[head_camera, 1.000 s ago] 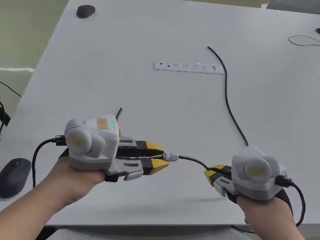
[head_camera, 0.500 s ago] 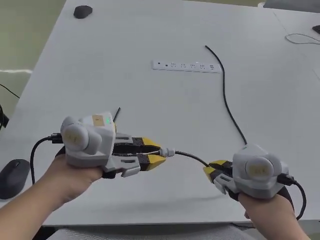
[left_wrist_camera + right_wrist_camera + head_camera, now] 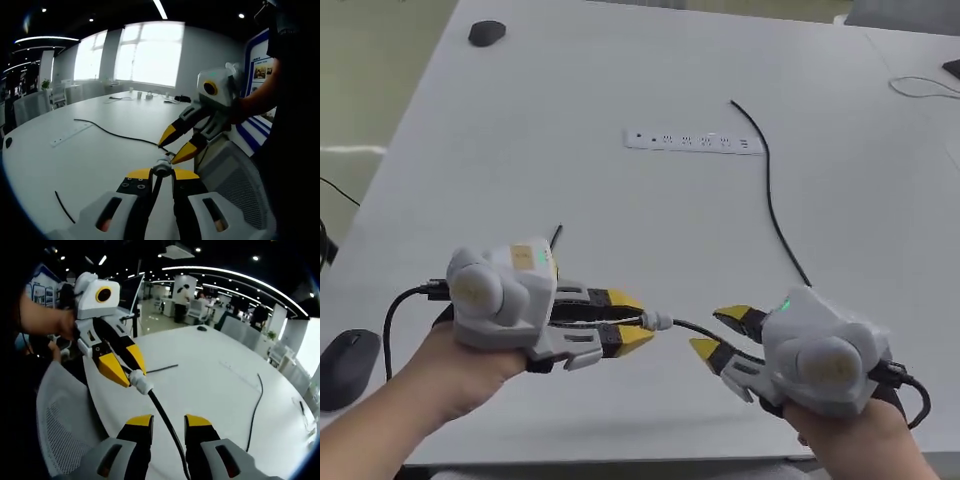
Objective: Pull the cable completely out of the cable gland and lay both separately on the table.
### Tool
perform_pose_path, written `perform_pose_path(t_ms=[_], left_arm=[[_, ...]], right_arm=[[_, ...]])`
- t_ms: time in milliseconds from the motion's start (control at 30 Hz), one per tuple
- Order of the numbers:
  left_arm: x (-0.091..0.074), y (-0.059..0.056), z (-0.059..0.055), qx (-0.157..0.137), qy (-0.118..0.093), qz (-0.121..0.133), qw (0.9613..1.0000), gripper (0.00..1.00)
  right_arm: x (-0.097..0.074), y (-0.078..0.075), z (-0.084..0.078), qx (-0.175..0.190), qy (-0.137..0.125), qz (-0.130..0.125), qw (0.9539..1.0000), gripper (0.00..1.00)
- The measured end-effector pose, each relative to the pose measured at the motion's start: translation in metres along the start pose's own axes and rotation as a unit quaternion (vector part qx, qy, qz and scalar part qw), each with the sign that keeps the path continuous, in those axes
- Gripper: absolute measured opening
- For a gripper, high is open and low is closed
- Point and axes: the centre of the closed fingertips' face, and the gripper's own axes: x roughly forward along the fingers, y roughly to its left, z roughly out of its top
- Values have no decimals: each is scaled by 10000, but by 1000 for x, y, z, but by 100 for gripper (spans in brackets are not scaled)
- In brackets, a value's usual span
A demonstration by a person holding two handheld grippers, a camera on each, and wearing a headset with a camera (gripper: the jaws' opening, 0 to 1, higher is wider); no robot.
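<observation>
My left gripper (image 3: 640,320) is shut on the small grey cable gland (image 3: 657,321), held above the table's near edge. A black cable (image 3: 770,200) leaves the gland, passes between the jaws of my right gripper (image 3: 717,331) and runs away across the table. The right gripper stands open, its yellow tips apart on either side of the cable. In the left gripper view the gland (image 3: 162,165) sits at my own tips (image 3: 162,174), with the right gripper (image 3: 170,150) just beyond. The right gripper view has the cable (image 3: 162,412) running between my spread tips (image 3: 168,421) to the gland (image 3: 140,382).
A white power strip (image 3: 692,141) lies mid-table beside the cable's far end. One dark mouse (image 3: 487,33) sits far back left, another (image 3: 342,365) at the near left edge. A short black strand (image 3: 556,236) lies behind the left gripper. A thin white cable (image 3: 920,88) is at the right.
The right gripper has opened off the cable and turned, its tips now spread apart and a little nearer the gland. The left gripper has kept its hold on the gland.
</observation>
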Motion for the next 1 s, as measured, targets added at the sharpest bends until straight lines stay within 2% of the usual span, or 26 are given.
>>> perform_pose_path(t_ms=[100,300,500,600,700,1000], left_arm=[[1,1,0,-15,-17,-15,10000,15],[1,1,-3,142,86,-38,9999,15],[2,-2,-8,183,167,-82,9997,15],[2,-2,-7,180,156,-58,9997,15],[2,-2,-8,213,179,-52,9996,15],[2,-3,-6,120,110,-35,9999,15]], right_arm=[[4,4,4,-83,-24,28,10000,19],[5,5,11,-232,-126,40,9996,14],[8,14,10,-527,-93,150,9985,9],[9,17,10,-601,-78,208,9979,3],[10,18,9,-700,-49,196,9973,2],[9,17,7,-569,-21,153,9983,0]])
